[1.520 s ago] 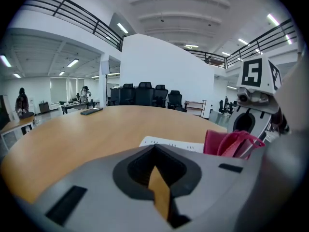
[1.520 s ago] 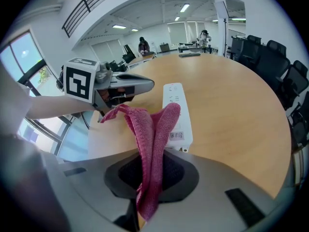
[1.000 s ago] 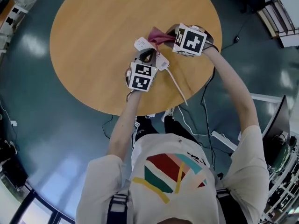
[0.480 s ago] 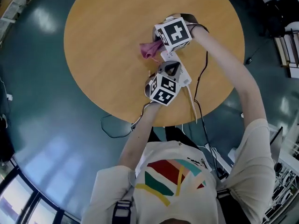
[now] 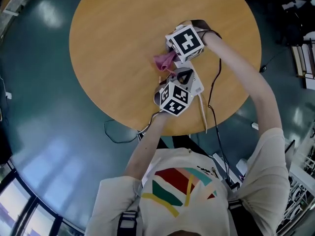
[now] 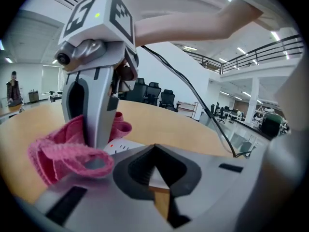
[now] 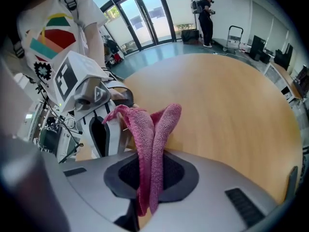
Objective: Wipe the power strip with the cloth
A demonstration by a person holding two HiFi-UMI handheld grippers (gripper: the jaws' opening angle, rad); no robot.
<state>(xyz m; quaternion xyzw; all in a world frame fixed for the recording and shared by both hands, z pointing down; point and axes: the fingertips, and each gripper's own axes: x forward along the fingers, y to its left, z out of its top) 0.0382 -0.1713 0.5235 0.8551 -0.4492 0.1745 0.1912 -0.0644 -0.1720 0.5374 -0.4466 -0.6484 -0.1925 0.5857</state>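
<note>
The white power strip (image 5: pixel 196 85) lies on the round wooden tabletop (image 5: pixel 118 43), toward its 4 o'clock edge, largely covered by the left hand-held gripper (image 5: pixel 184 76), whose jaws stand narrow, closed on the strip's end. The pink cloth (image 5: pixel 164 61) sits bunched at the strip's 10 o'clock, touching it. The cloth is pinched between the closed jaws of the right hand-held gripper (image 7: pixel 147 187), which stands at 12 o'clock from the left one. A pale cable (image 5: pixel 203 113) runs from the strip toward 6 o'clock, off the tabletop's edge.
</note>
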